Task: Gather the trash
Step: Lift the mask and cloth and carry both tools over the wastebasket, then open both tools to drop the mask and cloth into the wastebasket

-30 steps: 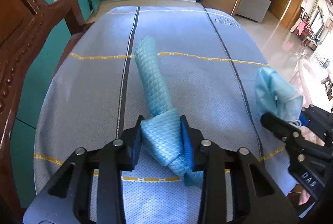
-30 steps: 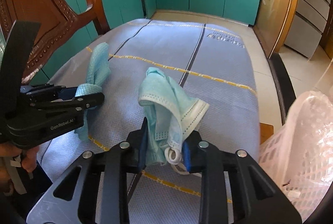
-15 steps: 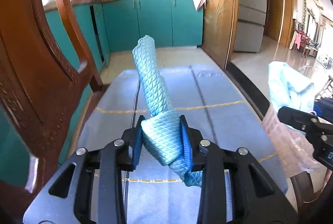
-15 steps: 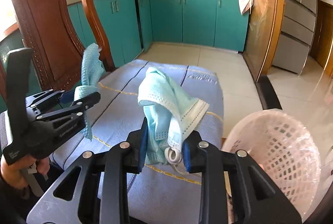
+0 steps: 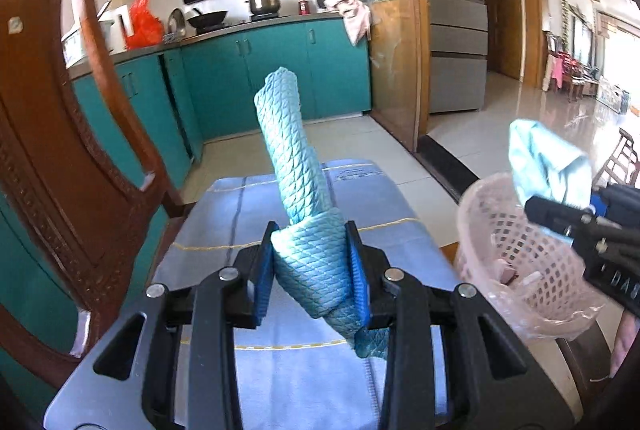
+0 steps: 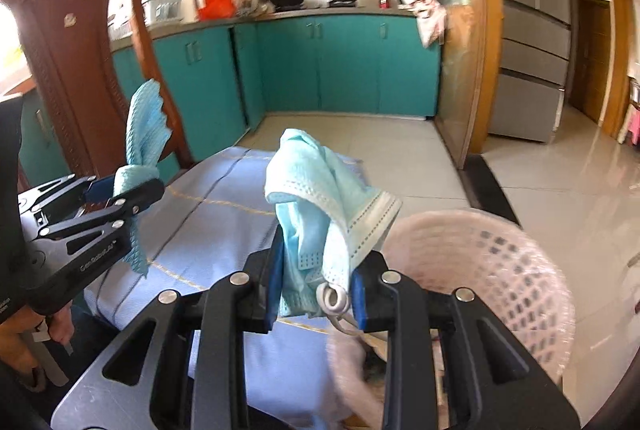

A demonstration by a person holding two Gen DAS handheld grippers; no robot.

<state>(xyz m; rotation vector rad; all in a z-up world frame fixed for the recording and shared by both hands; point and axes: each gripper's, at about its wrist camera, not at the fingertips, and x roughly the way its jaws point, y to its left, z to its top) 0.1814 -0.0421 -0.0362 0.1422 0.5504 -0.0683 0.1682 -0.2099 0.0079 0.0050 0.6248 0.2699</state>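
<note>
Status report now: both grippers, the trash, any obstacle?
Left gripper shut on knotted teal quilted cloth. Right gripper shut on crumpled blue face mask, beside pink mesh plastic basket. No obstacle seen.

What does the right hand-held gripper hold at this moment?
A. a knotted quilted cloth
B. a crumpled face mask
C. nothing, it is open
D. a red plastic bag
B: in the right wrist view, the right hand-held gripper is shut on a crumpled light blue face mask with its white ear loop hanging out, near the pink basket; the knotted cloth is in the left hand-held gripper.
</note>
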